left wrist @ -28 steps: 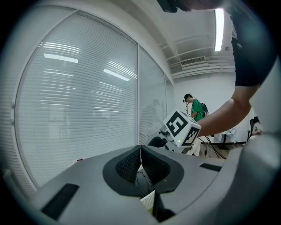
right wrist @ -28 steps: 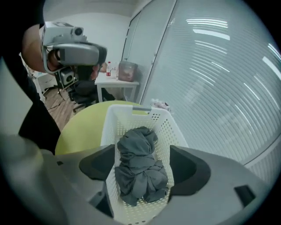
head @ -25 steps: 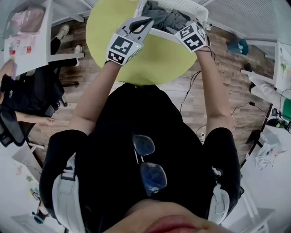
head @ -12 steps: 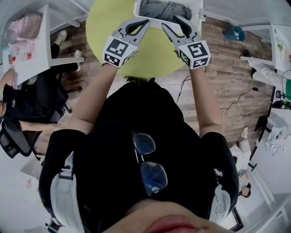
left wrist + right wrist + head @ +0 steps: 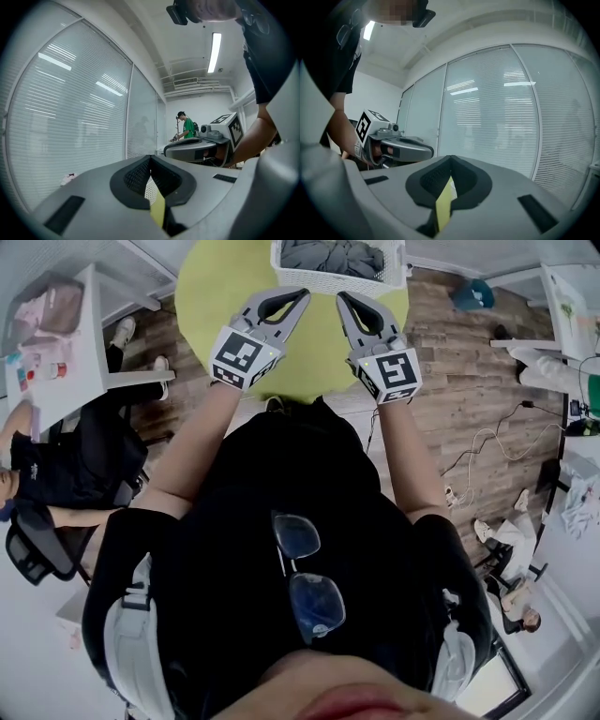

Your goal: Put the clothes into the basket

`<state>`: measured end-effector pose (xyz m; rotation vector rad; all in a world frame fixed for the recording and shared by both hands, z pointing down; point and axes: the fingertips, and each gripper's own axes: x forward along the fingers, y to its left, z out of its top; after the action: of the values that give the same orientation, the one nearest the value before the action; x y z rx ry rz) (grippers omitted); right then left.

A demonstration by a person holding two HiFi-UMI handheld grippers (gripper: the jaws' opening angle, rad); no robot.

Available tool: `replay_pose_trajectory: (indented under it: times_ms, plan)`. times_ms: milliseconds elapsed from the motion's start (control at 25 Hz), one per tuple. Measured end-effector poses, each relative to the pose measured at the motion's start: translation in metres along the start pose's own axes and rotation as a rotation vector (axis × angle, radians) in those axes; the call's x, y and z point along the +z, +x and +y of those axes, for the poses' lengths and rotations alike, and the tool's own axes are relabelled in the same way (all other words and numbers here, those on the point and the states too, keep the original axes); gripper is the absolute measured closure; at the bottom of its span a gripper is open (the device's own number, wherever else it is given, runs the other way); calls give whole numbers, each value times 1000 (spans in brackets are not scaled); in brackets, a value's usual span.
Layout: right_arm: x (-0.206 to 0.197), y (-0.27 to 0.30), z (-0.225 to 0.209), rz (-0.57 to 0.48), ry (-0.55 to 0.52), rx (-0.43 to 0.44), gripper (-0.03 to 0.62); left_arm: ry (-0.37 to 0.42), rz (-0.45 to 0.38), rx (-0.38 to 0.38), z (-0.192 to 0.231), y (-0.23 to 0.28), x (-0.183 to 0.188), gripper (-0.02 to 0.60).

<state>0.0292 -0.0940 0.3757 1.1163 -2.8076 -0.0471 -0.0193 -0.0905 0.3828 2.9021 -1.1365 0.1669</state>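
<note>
We open on the round yellow-green table (image 5: 309,348), which fills the top of the head view. At its far edge sits the white basket (image 5: 328,283), and the clothes (image 5: 330,255), a heap of grey fabric, are bundled inside it below the rim. Nothing of them hangs over the near wall of the basket.

Over the near half of the table we've got both tools side by side, pointing toward the basket and well short of it. The left gripper (image 5: 302,294) is closed, its tips meeting at the front, and its own view shows the dark pads pressed together with nothing caught between them, only a sliver of yellow table showing below. The right gripper (image 5: 341,296) is just beside it with a strip of bare table between the two. Its jaws have just been closing and now stand fully together, and they too hold nothing: no cloth between the pads. Each gripper's marker cube sits at the wrist end, over the table's near edge.
</note>
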Motion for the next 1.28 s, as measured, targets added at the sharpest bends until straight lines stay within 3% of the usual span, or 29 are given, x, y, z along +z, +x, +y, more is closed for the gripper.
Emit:
replay_pose_trajectory:
  times_ms: [560,1280]
  plan:
    - [-4,-30,27,-29,54,-44,569,3,-4,-81,-32,-11,-9,571]
    - [-2,-33,37,-34,81,-39,569,8,-11,-86,-36,-19,-9,571]
